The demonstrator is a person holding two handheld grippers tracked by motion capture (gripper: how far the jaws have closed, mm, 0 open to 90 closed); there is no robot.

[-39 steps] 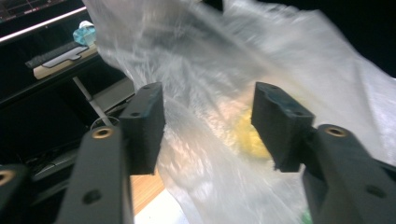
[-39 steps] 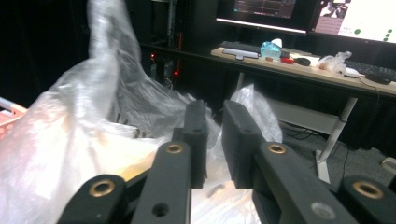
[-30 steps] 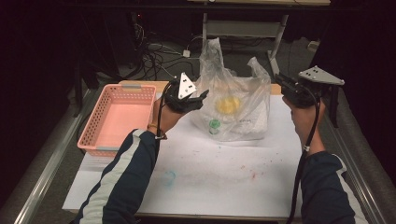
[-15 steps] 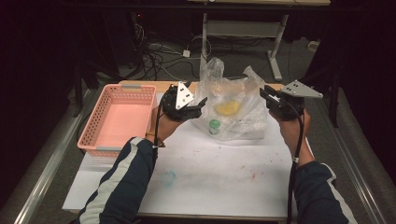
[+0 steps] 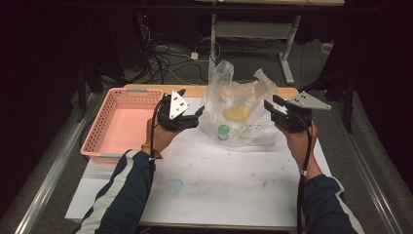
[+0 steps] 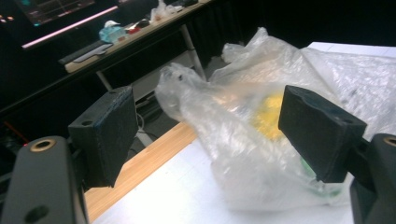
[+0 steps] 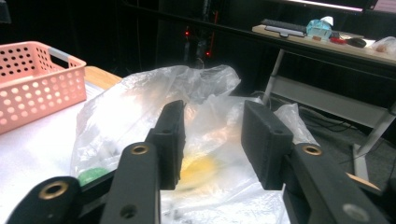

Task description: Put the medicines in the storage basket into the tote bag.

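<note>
Our left gripper (image 5: 189,116) has its jaws spread wide, and they have just been opening; nothing is between them. Just beyond its tips stands the crumpled clear plastic bag (image 5: 238,114), with a yellow round thing (image 5: 237,113) and a green cap (image 5: 223,129) inside. Our right gripper (image 5: 271,109) has its jaws partly apart, also just opening, near the bag's other side, not pressing it. Farther off, behind our left gripper, sits the pink perforated plastic basket (image 5: 100,131).

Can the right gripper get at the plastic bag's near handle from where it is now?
Probably yes. The right gripper sits just right of the clear plastic bag, its jaws having just been opening, with nothing between them. The handle stands up ahead of the jaws, and nothing lies between.
</note>
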